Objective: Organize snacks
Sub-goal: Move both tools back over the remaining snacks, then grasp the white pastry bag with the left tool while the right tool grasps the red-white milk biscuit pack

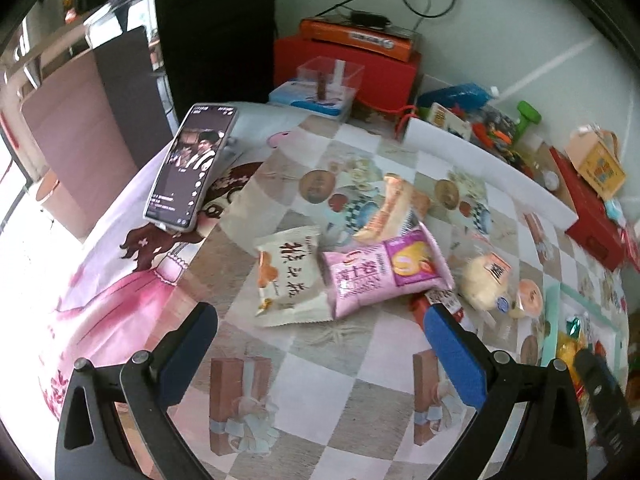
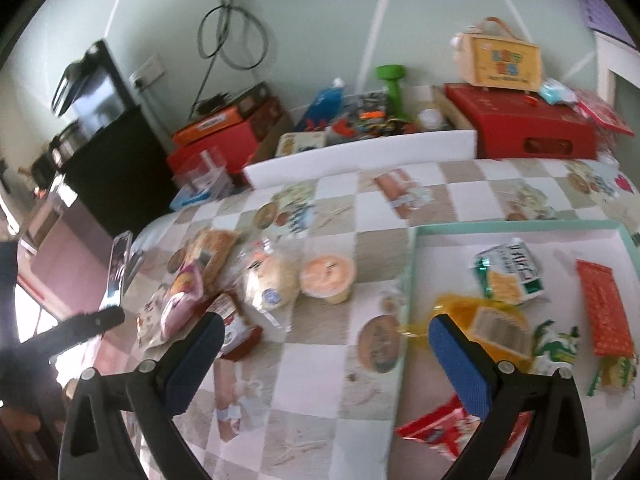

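Loose snacks lie on the checked tablecloth: a white packet (image 1: 290,280), a pink packet (image 1: 380,276), an orange-striped packet (image 1: 394,208), a wrapped bun (image 1: 486,280) and a jelly cup (image 2: 328,276). A red packet (image 2: 236,328) lies by the pile. A mint-rimmed tray (image 2: 520,226) holds several snacks, among them a yellow packet (image 2: 484,320) and a red bar (image 2: 604,308). My left gripper (image 1: 320,328) is open and empty, just in front of the white and pink packets. My right gripper (image 2: 324,336) is open and empty, above the cloth between the pile and the tray's left rim.
A phone (image 1: 188,168) leans on a stand at the left. A low white board (image 2: 360,154) fences off clutter at the back: red boxes (image 2: 528,124), a green dumbbell (image 2: 390,84) and a clear box (image 1: 330,80). The table edge falls away at the left.
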